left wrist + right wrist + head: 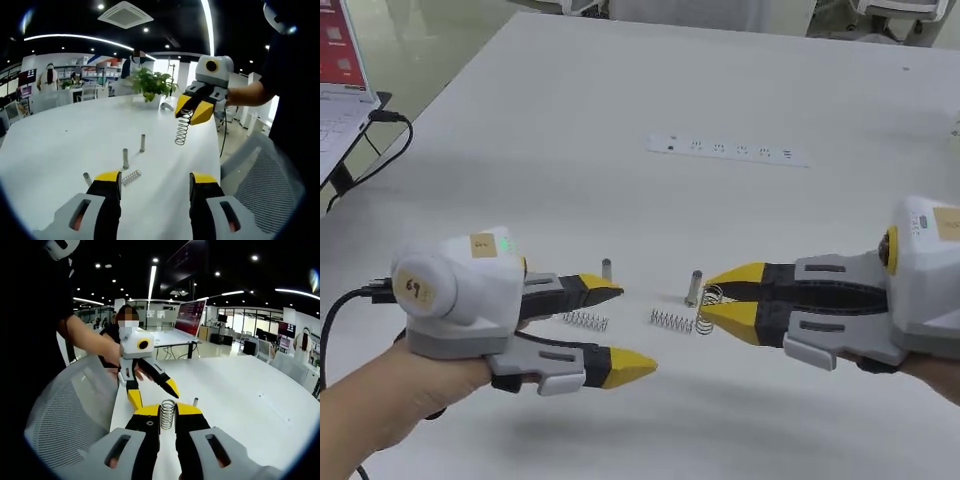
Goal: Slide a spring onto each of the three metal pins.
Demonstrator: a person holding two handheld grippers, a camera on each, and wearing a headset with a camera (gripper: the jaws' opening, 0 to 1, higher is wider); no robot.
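Spring (182,127) pinched in right tool (167,410); left tool (155,176) spread wide near pins (125,159)

A handwritten "69" stands on the rear of the left gripper (635,328); its top sticker (482,245) is illegible.

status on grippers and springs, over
Right gripper shut on spring, held aloft. Left gripper open, empty. Three pins bare, two springs on table. Nothing blocking.

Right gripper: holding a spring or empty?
Holding. The right gripper is shut on a spring, which hangs from its yellow tips in the left gripper view.
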